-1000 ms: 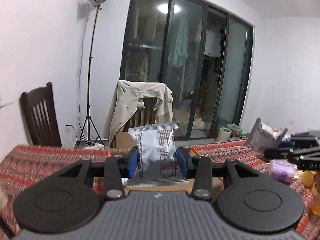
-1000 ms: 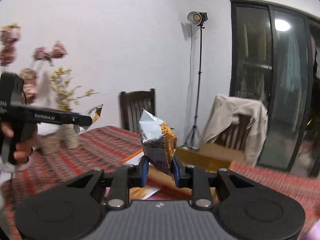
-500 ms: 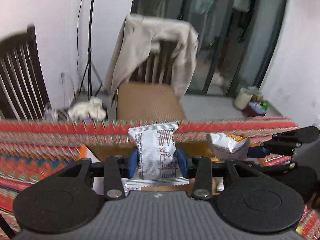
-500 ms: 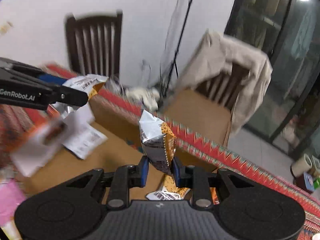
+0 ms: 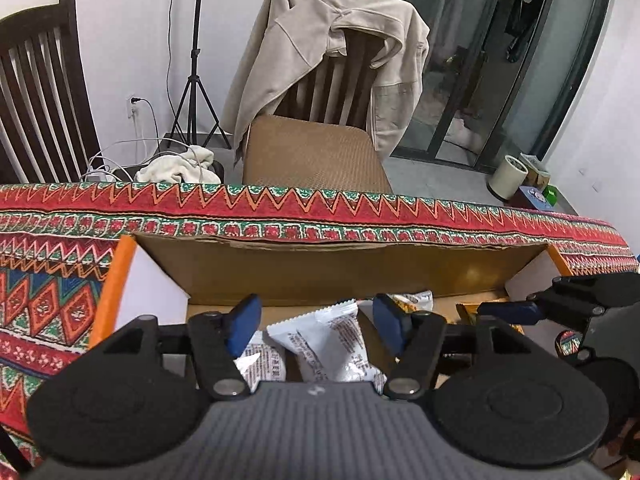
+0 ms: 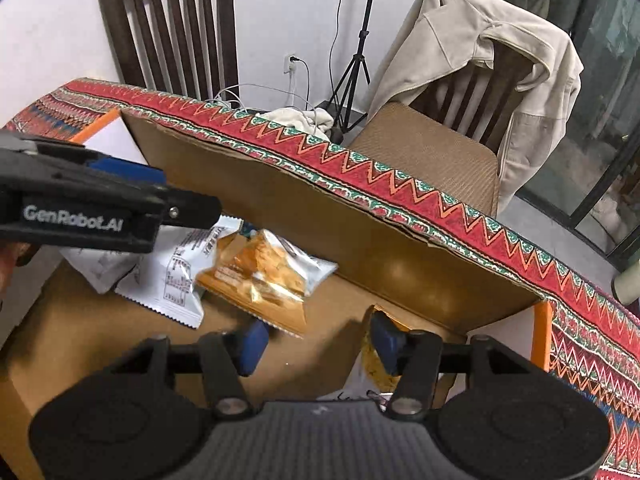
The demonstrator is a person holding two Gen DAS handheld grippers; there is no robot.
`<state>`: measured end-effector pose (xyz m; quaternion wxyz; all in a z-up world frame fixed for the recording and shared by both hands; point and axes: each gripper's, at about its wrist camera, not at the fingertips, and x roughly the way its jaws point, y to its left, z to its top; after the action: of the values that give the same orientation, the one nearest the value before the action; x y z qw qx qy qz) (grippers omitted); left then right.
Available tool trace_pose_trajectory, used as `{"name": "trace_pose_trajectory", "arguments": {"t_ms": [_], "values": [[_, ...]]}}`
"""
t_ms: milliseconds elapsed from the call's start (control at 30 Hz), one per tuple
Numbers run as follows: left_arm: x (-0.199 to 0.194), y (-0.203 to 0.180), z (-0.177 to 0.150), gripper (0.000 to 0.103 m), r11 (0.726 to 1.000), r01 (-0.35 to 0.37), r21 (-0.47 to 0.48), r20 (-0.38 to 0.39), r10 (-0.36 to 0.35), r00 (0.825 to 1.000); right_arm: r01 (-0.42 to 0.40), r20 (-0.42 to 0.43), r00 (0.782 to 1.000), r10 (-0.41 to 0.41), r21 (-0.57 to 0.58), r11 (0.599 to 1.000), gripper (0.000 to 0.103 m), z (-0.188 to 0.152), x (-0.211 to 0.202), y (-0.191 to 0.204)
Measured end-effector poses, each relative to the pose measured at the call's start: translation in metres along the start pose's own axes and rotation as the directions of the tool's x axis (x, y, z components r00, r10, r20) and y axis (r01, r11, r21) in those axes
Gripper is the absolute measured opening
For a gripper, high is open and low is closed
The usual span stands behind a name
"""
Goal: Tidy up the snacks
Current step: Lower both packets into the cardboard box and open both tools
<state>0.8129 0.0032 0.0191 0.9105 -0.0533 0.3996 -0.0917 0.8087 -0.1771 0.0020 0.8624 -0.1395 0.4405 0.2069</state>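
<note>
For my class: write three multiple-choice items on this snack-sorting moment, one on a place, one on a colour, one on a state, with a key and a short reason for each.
1. Where does the orange snack packet lie?
A. on the chair seat
B. inside the cardboard box
C. on the floor

2. What colour are the pads on the fingers of the left gripper?
A. blue
B. yellow
C. white

3. How does the right gripper stand?
A. shut on the orange packet
B. shut on a cup
C. open, holding nothing

Key:
1 B: the right wrist view shows the packet resting on the box floor, partly over a white packet.
2 A: both pads show blue in the left wrist view.
3 C: its jaws have just been opening, the pads stand apart and press on nothing, and the packet lies beyond them.
</note>
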Motion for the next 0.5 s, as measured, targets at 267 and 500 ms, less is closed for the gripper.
{"name": "trace_pose_trajectory", "arguments": {"t_ms": [267,500], "values": [[-0.067,-0.009,0.003,0.079,0.998,-0.048,0.044,0.044,0.046,0.998,0.014,0.034,0.999,-0.014,0.004,1.0,0.055,0.006,-0.042,-0.003],[-0.167,-0.025,0.008,0.093,0.995,-0.082,0.054,0.149,0.073,0.986,0.021,0.12,0.992,-0.025,0.032,0.999,0.062,0.003,-0.138,0.001]]}}
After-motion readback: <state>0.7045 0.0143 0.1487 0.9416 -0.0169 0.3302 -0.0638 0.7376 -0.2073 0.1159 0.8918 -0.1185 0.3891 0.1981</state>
